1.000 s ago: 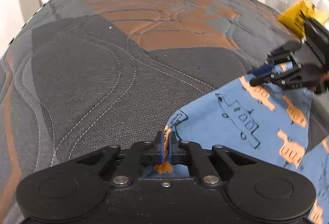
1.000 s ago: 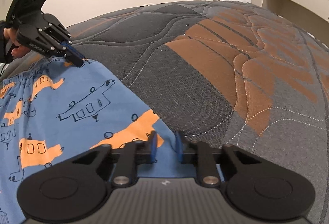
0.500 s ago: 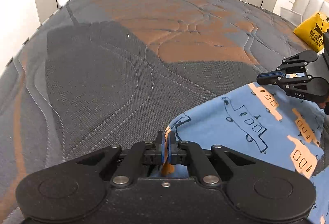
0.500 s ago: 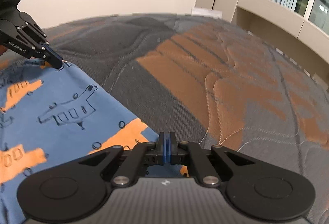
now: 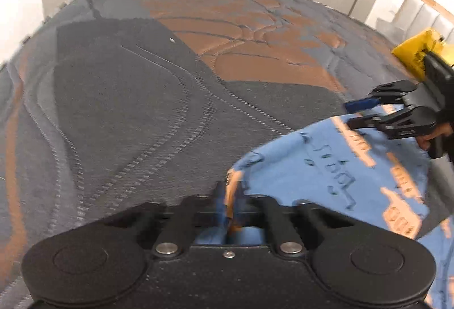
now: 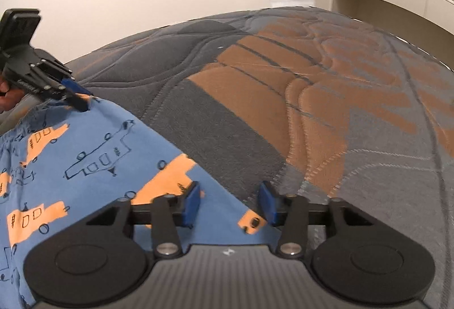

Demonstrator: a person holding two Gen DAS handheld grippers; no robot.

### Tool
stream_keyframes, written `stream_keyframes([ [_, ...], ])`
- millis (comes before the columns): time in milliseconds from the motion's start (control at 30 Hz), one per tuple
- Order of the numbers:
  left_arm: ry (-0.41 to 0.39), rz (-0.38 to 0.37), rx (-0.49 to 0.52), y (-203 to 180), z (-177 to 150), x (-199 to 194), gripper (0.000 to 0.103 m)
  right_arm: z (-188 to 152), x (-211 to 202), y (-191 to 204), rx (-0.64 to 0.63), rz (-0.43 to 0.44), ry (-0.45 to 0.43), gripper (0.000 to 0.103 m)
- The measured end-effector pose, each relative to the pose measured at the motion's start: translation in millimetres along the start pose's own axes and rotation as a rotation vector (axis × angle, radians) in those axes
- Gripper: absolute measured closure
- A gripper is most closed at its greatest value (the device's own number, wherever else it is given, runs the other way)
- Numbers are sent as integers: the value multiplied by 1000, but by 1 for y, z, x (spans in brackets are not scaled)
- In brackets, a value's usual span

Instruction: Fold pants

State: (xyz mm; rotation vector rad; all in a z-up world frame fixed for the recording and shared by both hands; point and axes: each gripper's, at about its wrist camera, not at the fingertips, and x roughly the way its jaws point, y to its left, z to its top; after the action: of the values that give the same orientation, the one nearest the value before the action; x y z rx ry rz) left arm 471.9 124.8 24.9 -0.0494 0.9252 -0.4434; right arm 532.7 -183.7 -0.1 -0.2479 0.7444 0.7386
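Pants [image 6: 93,144] pinched by left gripper [image 5: 230,192]; right gripper [image 6: 228,202], just spreading, grips nothing.

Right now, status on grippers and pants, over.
Left gripper shut on blue truck-print cotton pants. Right gripper jaws just opened, pants edge between, unpinched. Quilted grey-and-orange mattress bare ahead.

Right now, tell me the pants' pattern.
Pants: blue with orange and outlined vehicle prints, clearest in right wrist view.

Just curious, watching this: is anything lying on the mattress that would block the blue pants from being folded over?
Nothing visible does. The mattress beyond the pants is bare. A yellow bag sits off at the far edge, apart from them.
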Motion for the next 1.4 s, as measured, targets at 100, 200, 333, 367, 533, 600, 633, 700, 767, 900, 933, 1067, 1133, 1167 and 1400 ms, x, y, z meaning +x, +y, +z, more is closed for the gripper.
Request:
stream_keyframes([
  [100,-2,32,-3,-7,-1,-2,101,0,-1,16,-47,-14,-4,99],
  [200,-71,60,23,-18,-4,-19,101,0,-12,34,-79,-102,-20,101],
  [333,-197,70,123,-44,-15,-59,101,-2,-56,69,-105,-229,-147,101],
  [367,-228,74,159,-53,-20,-71,100,-6,-72,81,-114,-250,-182,101],
  [533,-312,50,277,-89,-63,-123,100,-45,-145,149,-156,-316,-293,101],
  [600,-345,30,314,-101,-89,-144,100,-67,-170,183,-174,-334,-318,101],
  [633,-365,17,341,-108,-105,-154,100,-78,-179,197,-183,-341,-324,101],
  [700,-398,4,394,-118,-135,-168,100,-100,-196,229,-188,-353,-328,101],
  [767,-408,-5,422,-124,-163,-175,100,-120,-206,253,-169,-346,-324,101],
  [900,-411,-13,487,-129,-216,-175,100,-158,-209,293,-132,-337,-287,101],
  [933,-406,-16,487,-129,-227,-172,100,-164,-206,300,-122,-337,-274,101],
  [1067,-376,-6,469,-123,-256,-155,100,-189,-189,318,-111,-352,-225,101],
  [1133,-375,0,470,-118,-261,-149,100,-197,-184,322,-110,-355,-218,101],
  [1167,-376,0,465,-117,-264,-150,100,-200,-183,325,-116,-363,-218,102],
  [1400,-330,5,460,-115,-271,-143,99,-204,-185,342,-169,-374,-199,103],
])
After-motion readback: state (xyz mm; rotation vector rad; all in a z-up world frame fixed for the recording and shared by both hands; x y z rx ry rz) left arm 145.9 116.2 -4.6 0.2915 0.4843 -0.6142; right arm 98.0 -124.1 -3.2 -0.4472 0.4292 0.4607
